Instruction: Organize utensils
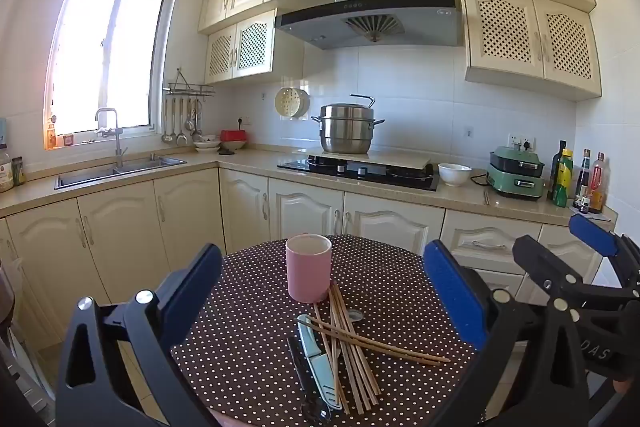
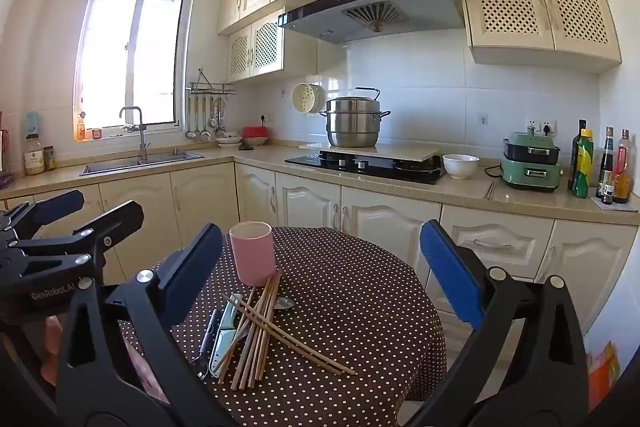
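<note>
Left gripper (image 1: 320,287): jaws spread wide, nothing between them, held above the near table edge, likely lining up a first pick.
Right gripper (image 2: 320,279): also spread and empty, beside the left one.
Cup (image 1: 308,267): upright straight ahead of the left gripper, mouth open to take utensils.
Chopsticks (image 1: 352,343): loose crossed heap just below and in front of both grippers, tips touching the cup's base.
Knife (image 1: 318,359): pale handle, lying left of the heap.
Table (image 1: 248,307): dotted cloth, nothing sorted yet.
</note>
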`<move>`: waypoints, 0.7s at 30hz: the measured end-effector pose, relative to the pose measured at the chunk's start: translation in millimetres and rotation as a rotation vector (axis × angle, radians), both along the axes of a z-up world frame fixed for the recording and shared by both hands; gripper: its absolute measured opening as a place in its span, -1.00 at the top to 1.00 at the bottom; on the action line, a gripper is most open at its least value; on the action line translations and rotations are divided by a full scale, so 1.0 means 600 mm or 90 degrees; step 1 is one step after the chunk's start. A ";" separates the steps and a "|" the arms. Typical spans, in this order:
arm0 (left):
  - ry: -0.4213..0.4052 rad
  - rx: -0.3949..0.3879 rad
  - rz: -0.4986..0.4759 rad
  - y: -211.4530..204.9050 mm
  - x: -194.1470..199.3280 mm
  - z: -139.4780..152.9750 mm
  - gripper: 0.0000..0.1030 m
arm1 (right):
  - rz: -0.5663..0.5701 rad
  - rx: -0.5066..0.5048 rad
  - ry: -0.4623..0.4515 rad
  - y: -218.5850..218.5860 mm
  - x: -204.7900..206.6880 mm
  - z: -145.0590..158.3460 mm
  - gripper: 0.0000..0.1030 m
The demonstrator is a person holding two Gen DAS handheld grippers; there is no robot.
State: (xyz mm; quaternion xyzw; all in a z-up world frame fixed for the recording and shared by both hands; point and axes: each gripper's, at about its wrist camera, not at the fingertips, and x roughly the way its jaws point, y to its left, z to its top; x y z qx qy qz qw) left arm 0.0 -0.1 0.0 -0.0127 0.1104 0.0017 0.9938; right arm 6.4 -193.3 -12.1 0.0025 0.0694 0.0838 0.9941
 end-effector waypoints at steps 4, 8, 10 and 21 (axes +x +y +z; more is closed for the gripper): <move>-0.001 0.000 0.000 0.000 0.000 0.000 -0.92 | -0.001 0.002 0.003 -0.001 0.000 0.000 -0.88; -0.001 0.000 0.000 -0.001 0.000 0.000 -0.92 | 0.000 0.002 0.004 -0.001 0.001 0.000 -0.88; -0.001 0.000 -0.001 0.000 0.000 0.000 -0.92 | -0.001 0.001 0.004 -0.002 0.000 0.002 -0.88; 0.000 0.001 -0.002 -0.004 -0.001 0.000 -0.92 | -0.004 0.000 0.005 0.000 -0.001 -0.015 -0.88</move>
